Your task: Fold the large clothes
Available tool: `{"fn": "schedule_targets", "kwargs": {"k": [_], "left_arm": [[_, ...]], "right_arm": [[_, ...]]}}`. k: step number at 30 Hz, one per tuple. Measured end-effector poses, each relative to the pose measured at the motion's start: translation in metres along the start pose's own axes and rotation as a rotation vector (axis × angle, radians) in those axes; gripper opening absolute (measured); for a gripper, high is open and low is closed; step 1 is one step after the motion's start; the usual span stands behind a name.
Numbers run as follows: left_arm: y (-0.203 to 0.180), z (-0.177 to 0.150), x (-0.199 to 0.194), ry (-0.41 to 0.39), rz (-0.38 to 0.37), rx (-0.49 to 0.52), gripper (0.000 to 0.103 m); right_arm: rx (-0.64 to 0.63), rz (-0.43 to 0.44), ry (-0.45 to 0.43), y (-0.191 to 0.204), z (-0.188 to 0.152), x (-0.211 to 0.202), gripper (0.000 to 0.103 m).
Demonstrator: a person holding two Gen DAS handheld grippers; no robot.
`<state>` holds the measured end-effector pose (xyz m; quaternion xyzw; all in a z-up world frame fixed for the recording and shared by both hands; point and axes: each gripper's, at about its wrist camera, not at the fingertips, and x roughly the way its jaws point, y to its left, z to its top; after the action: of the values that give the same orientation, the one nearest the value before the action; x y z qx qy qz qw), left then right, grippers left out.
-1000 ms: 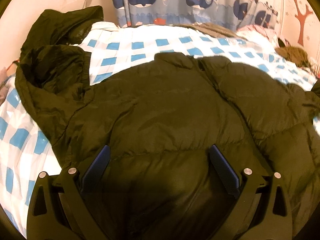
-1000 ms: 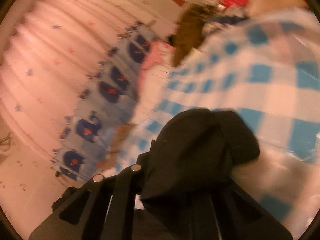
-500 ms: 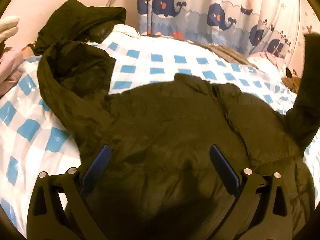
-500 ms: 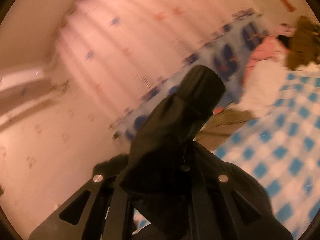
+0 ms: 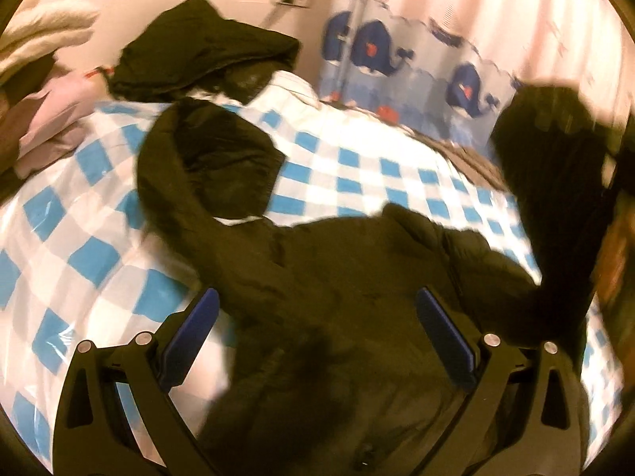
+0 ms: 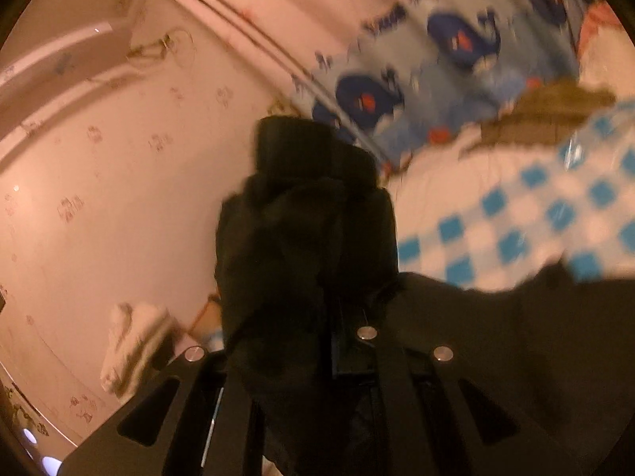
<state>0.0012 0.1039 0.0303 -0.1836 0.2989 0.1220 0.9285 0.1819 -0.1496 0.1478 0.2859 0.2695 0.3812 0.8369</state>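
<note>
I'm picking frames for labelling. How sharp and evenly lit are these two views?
Left wrist view: warm orange cast, fisheye bending at the rim, motion blur on the jacket and the raised sleeve, while the left gripper stays crisp. Right wrist view: heavier blur on the curtain and the quilt; the sleeve in the right gripper is near-black, without detail.

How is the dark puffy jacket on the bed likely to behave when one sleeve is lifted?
Probably floppy: the sleeve held up in the right tongs droops toward the jacket. Likely light for its bulk, since it looks padded. The body may drag across the checked bedcover rather than lift.
</note>
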Motion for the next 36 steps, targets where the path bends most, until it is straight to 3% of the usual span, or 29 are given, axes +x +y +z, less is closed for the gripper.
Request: {"fn": "schedule_targets", "kwargs": {"k": [7, 10, 11, 12, 15, 17, 19, 21, 25, 27, 30, 33, 36], "left_arm": [[0.051, 0.019, -0.003, -0.026, 0.049, -0.124, 0.096], [0.067, 0.023, -0.003, -0.031, 0.060, -0.160, 0.096], [0.071, 0.024, -0.002, -0.031, 0.062, -0.172, 0.096], [0.076, 0.025, -0.001, -0.030, 0.063, -0.187, 0.096], [0.090, 0.029, 0.002, -0.025, 0.076, -0.219, 0.096], [0.099, 0.031, 0.002, -0.029, 0.094, -0.238, 0.096], [0.113, 0.034, 0.000, -0.036, 0.118, -0.271, 0.096], [0.126, 0.035, -0.001, -0.043, 0.138, -0.311, 0.095], [0.143, 0.038, -0.004, -0.060, 0.170, -0.340, 0.095], [0.141, 0.042, -0.009, -0.078, 0.188, -0.301, 0.096], [0.127, 0.048, -0.019, -0.107, 0.202, -0.192, 0.095], [0.103, 0.071, -0.032, -0.177, 0.213, -0.022, 0.096], [0.060, 0.129, -0.014, -0.189, 0.249, 0.234, 0.096]], "right_arm": [[0.086, -0.053, 0.108, -0.032, -0.093, 0.079, 0.009], [0.059, -0.089, 0.213, -0.033, -0.126, 0.107, 0.015], [0.047, -0.094, 0.292, -0.033, -0.136, 0.120, 0.035], [0.039, -0.092, 0.378, -0.032, -0.145, 0.132, 0.047], [-0.043, -0.129, 0.499, -0.019, -0.157, 0.142, 0.062], [-0.040, -0.078, 0.528, -0.011, -0.155, 0.136, 0.081], [-0.046, -0.014, 0.502, -0.001, -0.148, 0.121, 0.084], [-0.092, 0.017, 0.487, 0.010, -0.145, 0.109, 0.094], [-0.094, 0.026, 0.499, 0.006, -0.147, 0.103, 0.095], [-0.022, -0.007, 0.520, -0.008, -0.150, 0.098, 0.095], [0.060, 0.061, 0.461, -0.017, -0.147, 0.069, 0.095], [0.013, 0.068, 0.394, -0.019, -0.147, 0.034, 0.095], [0.067, 0.067, 0.358, -0.048, -0.157, 0.018, 0.096]]}}
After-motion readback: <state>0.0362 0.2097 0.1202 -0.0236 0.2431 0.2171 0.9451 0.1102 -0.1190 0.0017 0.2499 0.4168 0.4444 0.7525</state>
